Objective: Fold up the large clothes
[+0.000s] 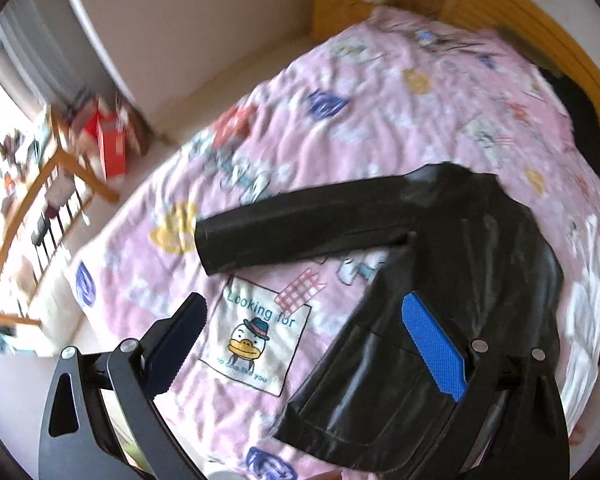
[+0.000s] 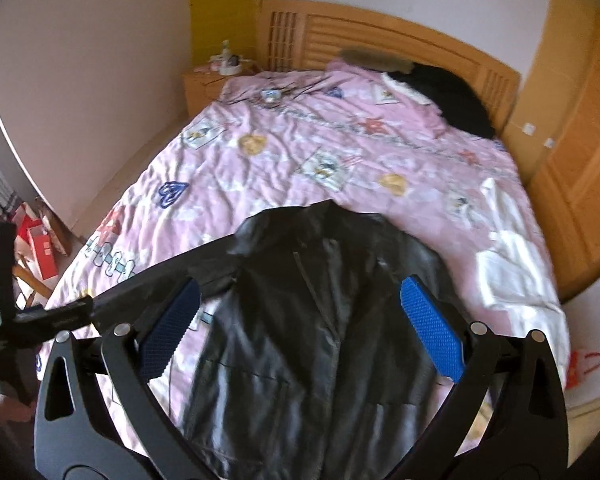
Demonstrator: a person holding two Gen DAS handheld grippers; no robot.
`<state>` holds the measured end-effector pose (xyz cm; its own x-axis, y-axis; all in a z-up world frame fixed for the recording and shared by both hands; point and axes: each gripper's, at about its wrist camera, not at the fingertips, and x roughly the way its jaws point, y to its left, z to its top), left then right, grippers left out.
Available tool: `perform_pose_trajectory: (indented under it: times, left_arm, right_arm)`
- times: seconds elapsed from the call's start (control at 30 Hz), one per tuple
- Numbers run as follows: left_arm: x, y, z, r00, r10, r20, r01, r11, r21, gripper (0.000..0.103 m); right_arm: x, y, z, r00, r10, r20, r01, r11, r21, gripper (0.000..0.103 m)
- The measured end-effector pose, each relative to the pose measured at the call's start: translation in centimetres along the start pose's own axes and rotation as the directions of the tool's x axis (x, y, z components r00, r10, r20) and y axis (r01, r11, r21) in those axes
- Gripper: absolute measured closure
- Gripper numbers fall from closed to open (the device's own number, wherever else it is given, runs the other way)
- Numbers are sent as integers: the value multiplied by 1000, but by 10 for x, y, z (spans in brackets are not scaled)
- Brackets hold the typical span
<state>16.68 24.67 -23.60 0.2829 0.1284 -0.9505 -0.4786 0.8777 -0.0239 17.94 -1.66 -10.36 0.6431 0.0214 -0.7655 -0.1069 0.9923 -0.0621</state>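
Two grippers hang above a black leather jacket (image 2: 300, 320) spread front-up on a bed with a pink cartoon-print quilt (image 2: 284, 160). The left gripper (image 1: 312, 344) has its jaws released wide, one blue pad over the jacket's lower front near the hem, the other over bare quilt. The right gripper (image 2: 300, 328) is likewise spread wide over the jacket's chest, gripping nothing. The jacket's one visible sleeve (image 1: 300, 220) stretches straight out sideways toward the bed's edge, its cuff stopping short of it. Open quilt runs from the collar up to the wooden headboard (image 2: 380, 36), where a dark garment (image 2: 452, 96) lies. White clothing (image 2: 508, 256) sits near the bed's other edge, close beside the jacket's shoulder.
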Motion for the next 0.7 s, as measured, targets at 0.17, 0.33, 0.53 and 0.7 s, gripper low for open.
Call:
perform_pose_trajectory:
  times: [0.17, 0.33, 0.53, 0.7]
  left_arm:
    - [112, 48, -1, 997, 23, -73, -35, 987, -159, 8]
    - [202, 83, -10, 989, -13, -150, -32, 956, -293, 8]
    - [270, 121, -30, 970, -137, -200, 24, 876, -481, 8]
    - [310, 149, -37, 945, -264, -195, 93, 785, -613, 8]
  right_arm:
    - [72, 36, -7, 999, 40, 3, -40, 998, -42, 5]
    - [138, 65, -27, 997, 65, -35, -68, 995, -70, 5]
    - [196, 103, -54, 989, 72, -130, -88, 988, -127, 5]
    - [220, 135, -69, 981, 92, -172, -121, 979, -165, 5]
